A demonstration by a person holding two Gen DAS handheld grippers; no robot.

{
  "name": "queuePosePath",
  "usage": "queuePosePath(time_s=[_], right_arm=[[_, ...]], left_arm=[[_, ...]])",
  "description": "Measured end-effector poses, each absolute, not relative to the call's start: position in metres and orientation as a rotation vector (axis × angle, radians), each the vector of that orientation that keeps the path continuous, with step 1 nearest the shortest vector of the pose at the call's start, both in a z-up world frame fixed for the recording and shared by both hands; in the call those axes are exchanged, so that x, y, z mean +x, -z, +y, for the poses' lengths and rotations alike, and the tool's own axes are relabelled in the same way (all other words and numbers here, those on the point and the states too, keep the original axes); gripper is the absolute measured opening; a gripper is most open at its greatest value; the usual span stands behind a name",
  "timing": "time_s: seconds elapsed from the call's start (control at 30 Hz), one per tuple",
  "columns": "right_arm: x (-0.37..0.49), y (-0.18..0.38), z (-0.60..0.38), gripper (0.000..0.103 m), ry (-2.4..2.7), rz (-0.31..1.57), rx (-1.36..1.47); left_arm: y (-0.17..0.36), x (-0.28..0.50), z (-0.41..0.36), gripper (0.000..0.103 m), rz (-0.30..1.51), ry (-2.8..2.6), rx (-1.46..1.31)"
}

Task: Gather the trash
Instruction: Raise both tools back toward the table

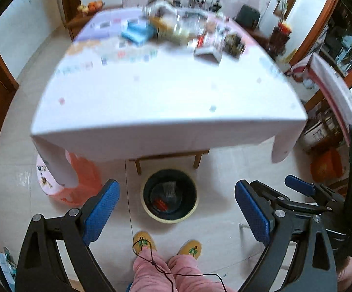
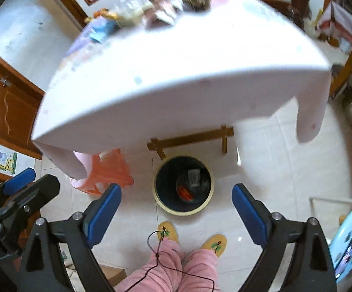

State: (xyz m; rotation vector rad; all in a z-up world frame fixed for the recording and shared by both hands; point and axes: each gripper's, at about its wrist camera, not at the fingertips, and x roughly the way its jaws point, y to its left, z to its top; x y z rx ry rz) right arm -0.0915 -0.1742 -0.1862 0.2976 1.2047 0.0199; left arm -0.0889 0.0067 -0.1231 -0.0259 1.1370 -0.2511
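left wrist view: your left claw (image 1: 177, 215) is spread wide w/ nothing between the blue pads, hovering above the floor in front of the desk. straight below it sits the round dark trash bin with a cream rim (image 1: 169, 196), on the floor just under the near desk edge. inside it you can make out 1 white ribbed piece (image 1: 168, 187) and 1 red wrapper (image 1: 160, 203); more may be hidden, can't tell. the square desk under a white cloth with small pastel squares (image 1: 166, 97) has its near half bare; the clutter pile (image 1: 188, 30) sits at the far side, too blurred to count. you can pick out 1 light blue packet (image 1: 137, 32) and 1 small grey-white box (image 1: 207, 52); which are trash i can't say. 1 orange plastic stool (image 1: 78, 182) stands by the left desk corner. your other claw shows at the right edge, also parted.

right wrist view: your right claw (image 2: 176, 215) is likewise spread and empty, over the same bin (image 2: 184, 185), same 2 items visible in it. your 2 yellow embroidered slippers (image 2: 168, 230) sit just behind the bin. 1 pale blue round stool (image 2: 351, 238) at far right.

step, imo: between drops. both claws are free, so nxt is another pickup. that calls for lifting both claws up and fwd over the bare near half to the far clutter, choosing 1 piece of rubbish, and closing on it w/o knocking the neighbours.
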Motion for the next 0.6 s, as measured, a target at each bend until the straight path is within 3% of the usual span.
queuePosePath(time_s=[0.27, 0.6], right_arm=[[-0.088, 0.097, -0.174, 0.093, -0.090, 1.066, 0.221], [-0.066, 0.045, -0.170, 0.093, -0.134, 0.952, 0.122]], left_arm=[[0.035, -0.095, 0.008, 0.095, 0.961, 0.240, 0.019], [-0.001, -0.078, 0.022, 0.095, 0.953, 0.192, -0.015]])
